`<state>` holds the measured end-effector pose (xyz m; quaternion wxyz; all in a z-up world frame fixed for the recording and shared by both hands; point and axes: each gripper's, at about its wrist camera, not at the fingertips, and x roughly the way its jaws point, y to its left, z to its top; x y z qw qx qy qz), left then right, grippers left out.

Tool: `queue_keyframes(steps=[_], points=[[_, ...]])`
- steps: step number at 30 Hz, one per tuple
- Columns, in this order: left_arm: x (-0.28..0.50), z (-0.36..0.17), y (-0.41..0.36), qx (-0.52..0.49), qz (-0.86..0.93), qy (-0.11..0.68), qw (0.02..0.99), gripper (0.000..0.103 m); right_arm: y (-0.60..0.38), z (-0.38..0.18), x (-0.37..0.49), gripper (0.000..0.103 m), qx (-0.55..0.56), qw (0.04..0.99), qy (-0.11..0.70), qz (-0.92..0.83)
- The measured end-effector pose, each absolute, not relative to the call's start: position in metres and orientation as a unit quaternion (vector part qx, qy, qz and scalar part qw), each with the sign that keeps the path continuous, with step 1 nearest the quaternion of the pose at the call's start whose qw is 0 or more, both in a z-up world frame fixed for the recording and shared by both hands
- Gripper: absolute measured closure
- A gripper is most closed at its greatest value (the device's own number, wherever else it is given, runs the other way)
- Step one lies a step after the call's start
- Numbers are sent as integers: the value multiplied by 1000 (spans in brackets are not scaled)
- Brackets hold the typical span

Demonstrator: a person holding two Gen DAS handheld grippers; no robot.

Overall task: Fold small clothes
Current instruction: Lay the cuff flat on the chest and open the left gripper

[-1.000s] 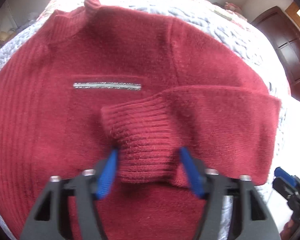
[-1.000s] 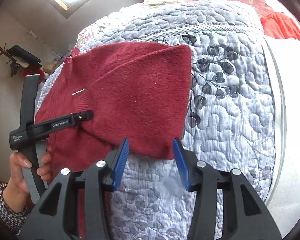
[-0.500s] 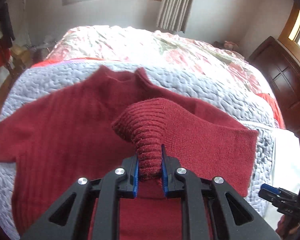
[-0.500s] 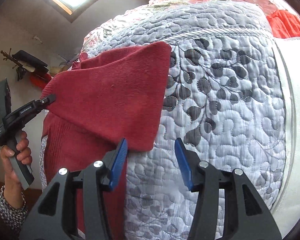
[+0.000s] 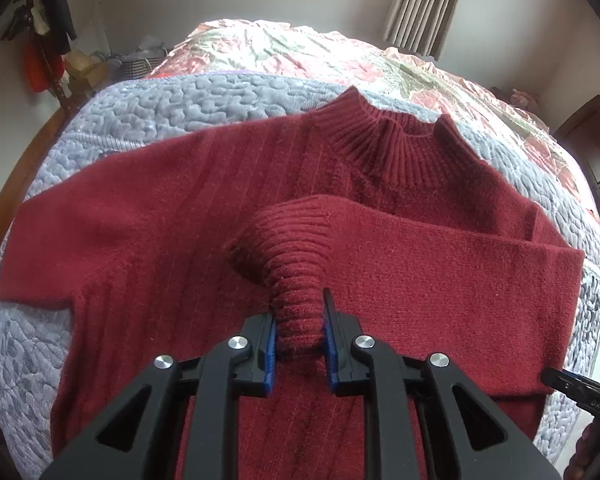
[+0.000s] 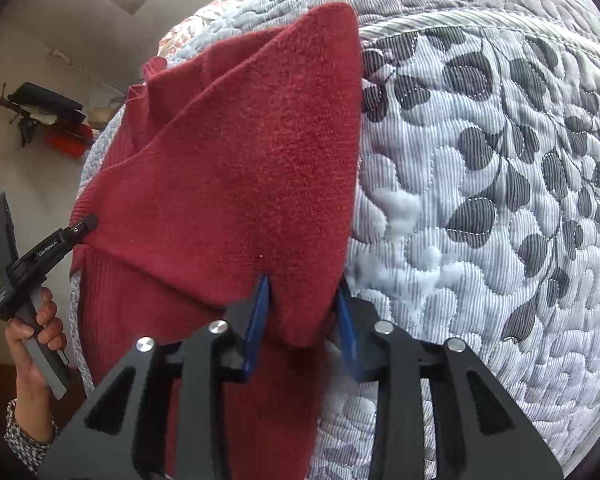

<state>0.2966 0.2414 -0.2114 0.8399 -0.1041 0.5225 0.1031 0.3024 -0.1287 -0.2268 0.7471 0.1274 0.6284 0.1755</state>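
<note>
While left tool (image 5: 299, 322) pinches sweater (image 5: 148, 240) cuff (image 5: 288, 248) | right tool (image 6: 302, 312) straddles folded sleeve edge, grip unclear

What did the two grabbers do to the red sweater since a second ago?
The left gripper closed on the ribbed cuff and lifted it, pulling the sleeve up off the red sweater. The right gripper moved forward, so the sweater's folded edge now sits between its blue fingers; whether it has pinched is unclear. The sweater's body stayed spread on the grey quilt.
</note>
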Motion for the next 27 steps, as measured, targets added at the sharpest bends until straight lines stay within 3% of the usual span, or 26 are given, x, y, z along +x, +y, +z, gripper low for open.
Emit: queue_keyframes(steps=[1,3,5,8,16,21,27], points=[[301,-216,243,-99,107,526,838,75,-129,-230,302,75,127,744,633,171],[302,-223,249,-83,126,531,834,56,-125,-231,302,75,125,741,638,167],[298,-223,260,-72,148,529,832,56,-119,-229,302,75,115,741,641,165],[284,-214,281,-84,169,528,828,46,-112,-211,298,64,92,755,633,147],[266,-216,282,-163,122,554,807,48,-79,-173,284,61,44,789,588,171],[285,-243,270,-213,124,605,757,50,-53,-192,293,61,38,772,608,182],[278,-239,284,-318,97,578,746,45,-42,-213,293,60,38,764,619,179]])
